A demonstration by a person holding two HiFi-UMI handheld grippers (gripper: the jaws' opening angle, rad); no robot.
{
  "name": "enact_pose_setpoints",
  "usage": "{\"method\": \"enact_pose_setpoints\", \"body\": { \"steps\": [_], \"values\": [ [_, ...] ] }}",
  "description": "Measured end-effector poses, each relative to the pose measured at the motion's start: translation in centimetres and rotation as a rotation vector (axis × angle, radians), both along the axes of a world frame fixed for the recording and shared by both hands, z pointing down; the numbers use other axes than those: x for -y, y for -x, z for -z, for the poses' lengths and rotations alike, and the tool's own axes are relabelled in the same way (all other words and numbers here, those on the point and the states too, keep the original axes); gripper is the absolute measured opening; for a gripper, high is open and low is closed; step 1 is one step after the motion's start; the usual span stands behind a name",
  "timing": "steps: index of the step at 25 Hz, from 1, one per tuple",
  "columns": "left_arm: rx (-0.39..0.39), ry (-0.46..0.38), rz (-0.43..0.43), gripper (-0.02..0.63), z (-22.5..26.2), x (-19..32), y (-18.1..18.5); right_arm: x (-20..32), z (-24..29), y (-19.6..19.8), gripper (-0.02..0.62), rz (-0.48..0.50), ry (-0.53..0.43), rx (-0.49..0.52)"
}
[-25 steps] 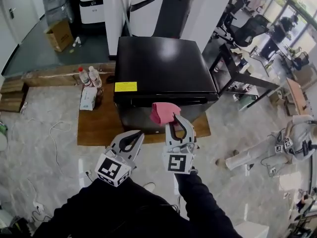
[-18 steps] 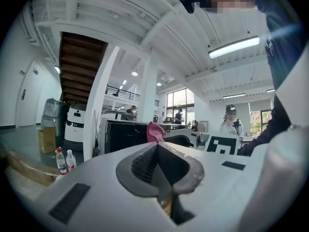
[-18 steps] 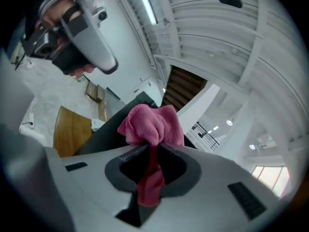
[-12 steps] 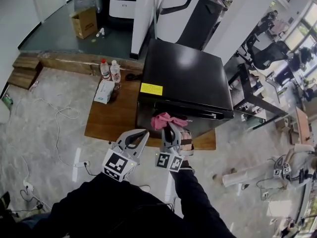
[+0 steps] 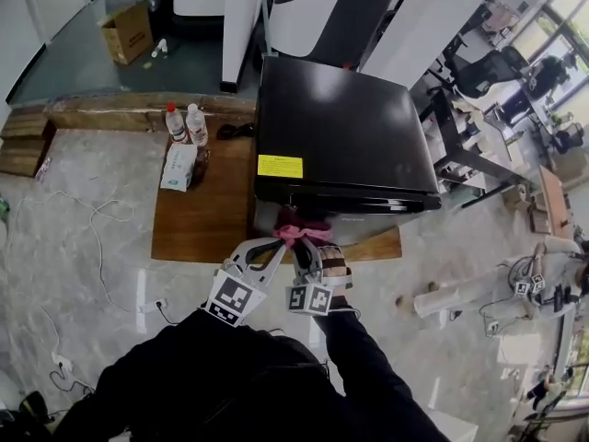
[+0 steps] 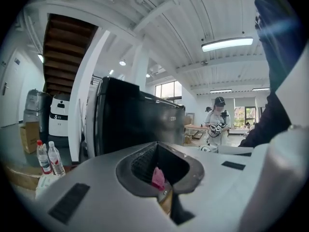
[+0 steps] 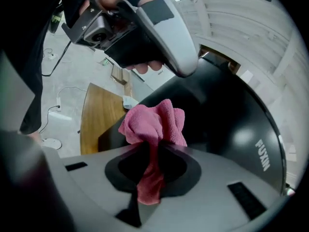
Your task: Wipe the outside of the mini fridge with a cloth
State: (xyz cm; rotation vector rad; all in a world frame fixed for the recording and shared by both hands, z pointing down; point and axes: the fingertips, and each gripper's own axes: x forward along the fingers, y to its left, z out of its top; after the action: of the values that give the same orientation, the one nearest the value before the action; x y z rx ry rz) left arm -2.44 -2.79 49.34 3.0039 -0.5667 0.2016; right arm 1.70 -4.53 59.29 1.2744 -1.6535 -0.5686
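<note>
Mini fridge (image 5: pixel 345 127): we find its front mostly hidden under its top. Yellow label (image 5: pixel 280 166): print too small to read. Right tool (image 5: pixel 310 247): tips behind cloth (image 5: pixel 299 233).

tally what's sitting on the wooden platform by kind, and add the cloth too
mini fridge: 1
water bottles: 2
white packet: 1
small dark item, too small to identify: 1
pink cloth, clamped in the right gripper: 1
total: 6
</note>
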Motion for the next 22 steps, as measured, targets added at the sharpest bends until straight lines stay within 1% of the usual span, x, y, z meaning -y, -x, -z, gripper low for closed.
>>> {"method": "enact_pose_setpoints", "body": {
  "steps": [3, 6, 8, 11, 15, 18, 20, 22],
  "values": [
    [0.024, 0.03, -0.016, 0.006, -3.1, 0.5, 0.2, -0.1, -3.6, 0.0, 0.061, -0.001, 0.078, -0.02],
    [0.045, 0.076, -0.012, 0.006, -5.5, 1.2, 0.4, 0.0, -7.1, -0.3, 0.061, 0.0, 0.151, -0.026],
    [0.054, 0.098, 0.0, 0.006, -6.5, 1.3, 0.4, -0.2, -9.3, -0.6, 0.061, 0.004, 0.21, -0.03],
    [0.067, 0.103, 0.019, 0.006, -7.2, 1.2, 0.4, -0.4, -12.7, -0.6, 0.061, 0.023, 0.293, -0.024],
    [0.084, 0.119, 0.084, 0.006, -8.0, 0.7, 0.1, -0.8, -17.4, -1.0, 0.061, 0.049, 0.413, -0.007],
    [0.105, 0.125, 0.129, 0.006, -8.4, 0.0, -0.5, -0.9, -19.9, -1.2, 0.061, 0.07, 0.485, 0.019],
    [0.112, 0.125, 0.161, 0.006, -8.3, -0.7, -1.0, -1.0, -20.2, -1.2, 0.061, 0.093, 0.513, 0.05],
    [0.111, 0.125, 0.197, 0.006, -8.1, -1.3, -1.5, -1.5, -19.3, -1.1, 0.061, 0.138, 0.516, 0.08]
  ]
}}
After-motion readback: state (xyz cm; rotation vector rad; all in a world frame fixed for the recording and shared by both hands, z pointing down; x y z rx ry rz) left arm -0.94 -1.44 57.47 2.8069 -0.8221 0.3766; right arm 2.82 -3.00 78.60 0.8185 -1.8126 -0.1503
